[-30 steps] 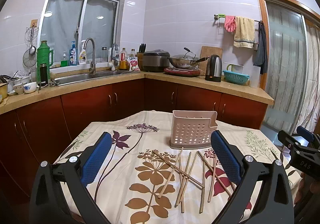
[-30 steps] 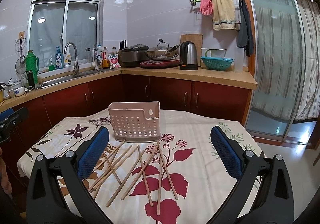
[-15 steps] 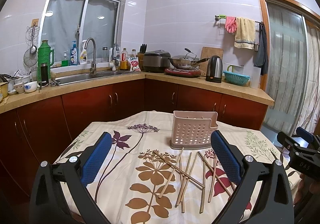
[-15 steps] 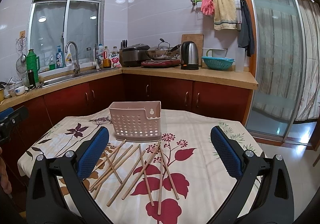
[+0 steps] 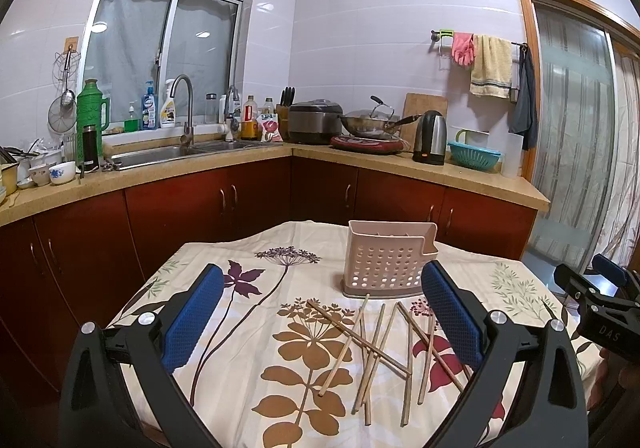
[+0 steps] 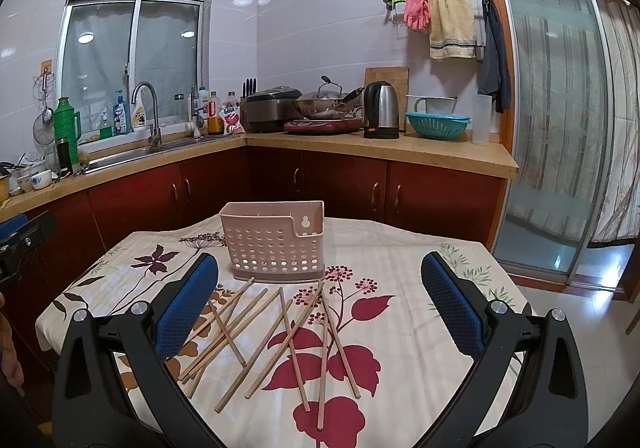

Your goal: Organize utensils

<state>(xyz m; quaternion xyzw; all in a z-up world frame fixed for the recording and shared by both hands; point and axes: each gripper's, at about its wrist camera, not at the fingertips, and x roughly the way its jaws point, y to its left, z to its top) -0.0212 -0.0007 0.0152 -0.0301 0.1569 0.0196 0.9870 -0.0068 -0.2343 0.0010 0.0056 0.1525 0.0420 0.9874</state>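
Barely begun: chopsticks (image 6: 280, 332) all loose on the bench (image 6: 404, 312) before the seemingly empty holder (image 6: 274, 242), left gripper (image 5: 320, 322) and right gripper (image 6: 320, 308) both spread wide, holding nothing.

Left hand-held gripper (image 5: 324, 314) and right hand-held gripper (image 6: 320, 304) gape wide (both empty).

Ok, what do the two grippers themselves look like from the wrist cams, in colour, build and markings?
Both match. The left gripper and right gripper each have glossy black angular plastic arms with silver round bolts at the joints. The fingers carry long blue pads with a fine mesh texture. In the left wrist view the other gripper's black body shows white "DAS" lettering. No cables or sleeves are visible.
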